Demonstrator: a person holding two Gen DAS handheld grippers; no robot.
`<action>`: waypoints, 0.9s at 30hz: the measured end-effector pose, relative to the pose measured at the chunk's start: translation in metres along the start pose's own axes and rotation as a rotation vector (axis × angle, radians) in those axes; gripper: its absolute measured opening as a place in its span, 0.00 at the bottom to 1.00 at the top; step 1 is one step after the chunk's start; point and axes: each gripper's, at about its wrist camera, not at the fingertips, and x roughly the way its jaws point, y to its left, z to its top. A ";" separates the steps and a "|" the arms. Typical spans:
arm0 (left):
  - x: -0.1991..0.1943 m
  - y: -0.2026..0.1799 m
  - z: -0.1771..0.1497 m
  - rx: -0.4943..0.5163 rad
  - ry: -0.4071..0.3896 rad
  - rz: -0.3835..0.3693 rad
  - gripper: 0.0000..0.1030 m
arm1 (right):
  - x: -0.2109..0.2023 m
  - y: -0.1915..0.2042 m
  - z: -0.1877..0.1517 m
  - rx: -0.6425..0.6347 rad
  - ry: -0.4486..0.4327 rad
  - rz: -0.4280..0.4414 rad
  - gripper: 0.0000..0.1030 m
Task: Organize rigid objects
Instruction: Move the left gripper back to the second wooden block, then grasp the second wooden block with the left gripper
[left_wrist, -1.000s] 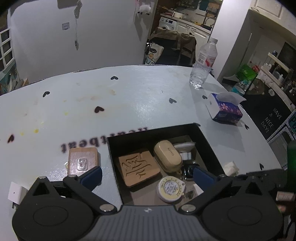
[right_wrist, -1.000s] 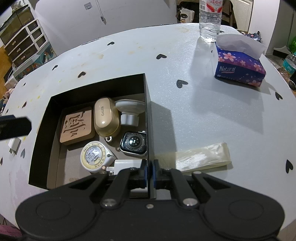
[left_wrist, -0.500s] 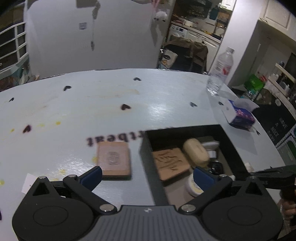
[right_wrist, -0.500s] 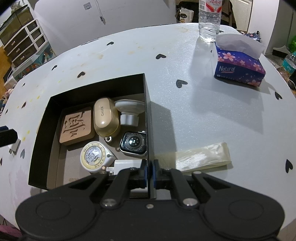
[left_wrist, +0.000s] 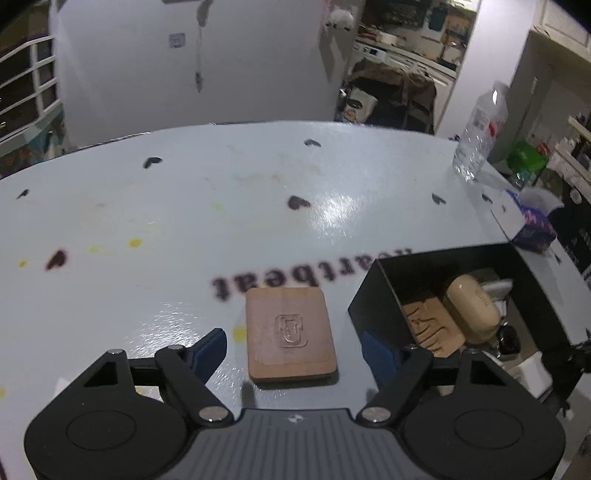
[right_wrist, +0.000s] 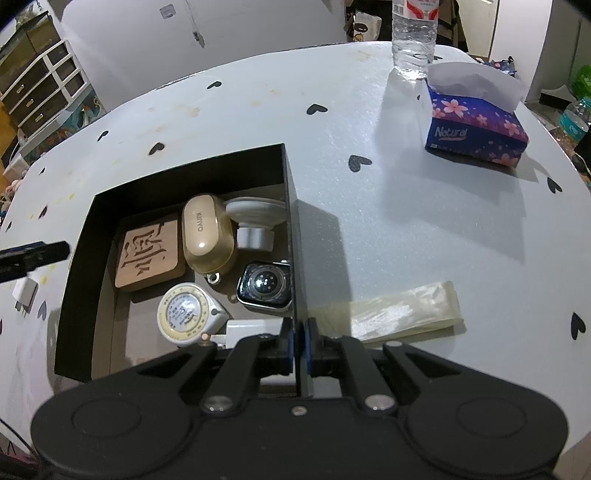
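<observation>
In the left wrist view, at lower centre of the frame, the left gripper (left_wrist: 293, 341) straddles the wooden tile (left_wrist: 291, 334) that lies flat on the white table (left_wrist: 147, 229); its jaws have just been closing in, yet the blue pads (left_wrist: 210, 347) stand clear of the tile on both sides, so nothing is gripped; the tile sits between them, just left of the black box (left_wrist: 373, 295) and apart from its wall. The step in hand looks like the pick-up of this last loose tile; the next move, as I judge it, calls for the pads to sink to table level and close on the tile's two long sides, then a lift over the box wall. The tile's long axis runs from the bottom of the frame toward the top, leaning slightly left, roughly in line with the fingers; its embossed face points up.

In the right wrist view, at left of centre, the box already holds a carved wooden tile (right_wrist: 149, 253), a beige case (right_wrist: 207, 233), a tape measure (right_wrist: 186, 314) and a watch (right_wrist: 266, 284); at lower centre the right gripper (right_wrist: 298, 345) is clamped on the box's right wall (right_wrist: 293, 258), steadying it; free floor shows along the box's lower left, a likely spot for the tile.
</observation>
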 end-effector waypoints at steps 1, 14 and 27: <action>0.005 -0.001 0.000 0.013 0.003 -0.006 0.78 | 0.000 0.000 0.000 0.002 0.001 -0.001 0.06; 0.038 0.003 -0.011 0.098 0.030 0.022 0.66 | 0.002 -0.001 0.001 0.019 0.003 -0.001 0.07; -0.005 0.010 -0.055 0.115 0.095 -0.005 0.62 | 0.002 -0.002 0.002 0.010 0.004 0.006 0.07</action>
